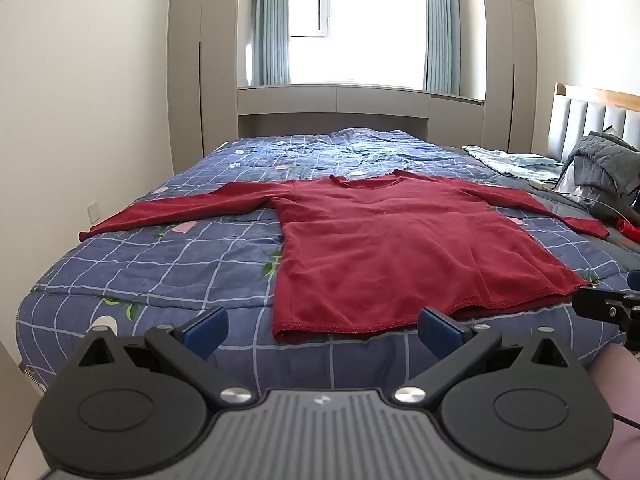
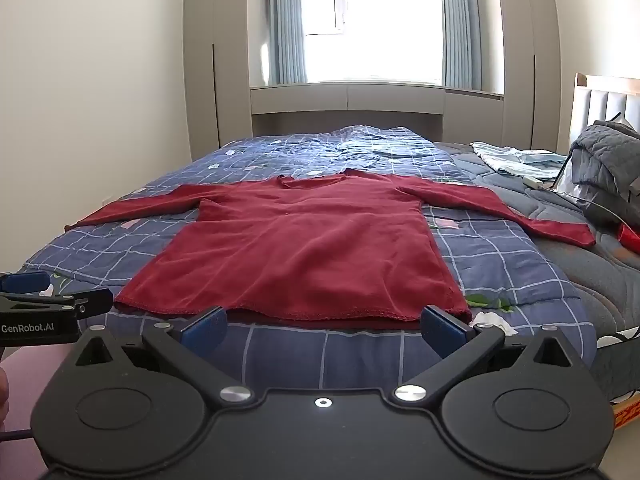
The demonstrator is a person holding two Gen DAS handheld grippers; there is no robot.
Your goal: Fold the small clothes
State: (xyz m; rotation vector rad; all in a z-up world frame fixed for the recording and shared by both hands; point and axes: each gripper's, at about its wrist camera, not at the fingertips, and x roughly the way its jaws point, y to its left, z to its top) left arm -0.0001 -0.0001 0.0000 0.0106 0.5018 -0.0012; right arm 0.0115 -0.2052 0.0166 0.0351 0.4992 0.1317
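Note:
A dark red long-sleeved shirt (image 1: 380,248) lies flat on the bed, both sleeves spread out sideways, collar away from me, hem nearest. It also shows in the right wrist view (image 2: 304,248). My left gripper (image 1: 322,330) is open and empty, hovering just short of the hem's left part. My right gripper (image 2: 323,326) is open and empty, just short of the hem's right part. The right gripper shows at the right edge of the left wrist view (image 1: 600,308); the left gripper shows at the left edge of the right wrist view (image 2: 52,304).
The bed has a blue checked quilt (image 1: 160,264). A grey folded blanket (image 2: 604,160), light blue clothes (image 2: 516,160), a white charger with cable (image 2: 532,181) and a small red item (image 2: 628,236) lie at the right. A headboard (image 1: 596,116) stands at the right, cupboards and a window behind.

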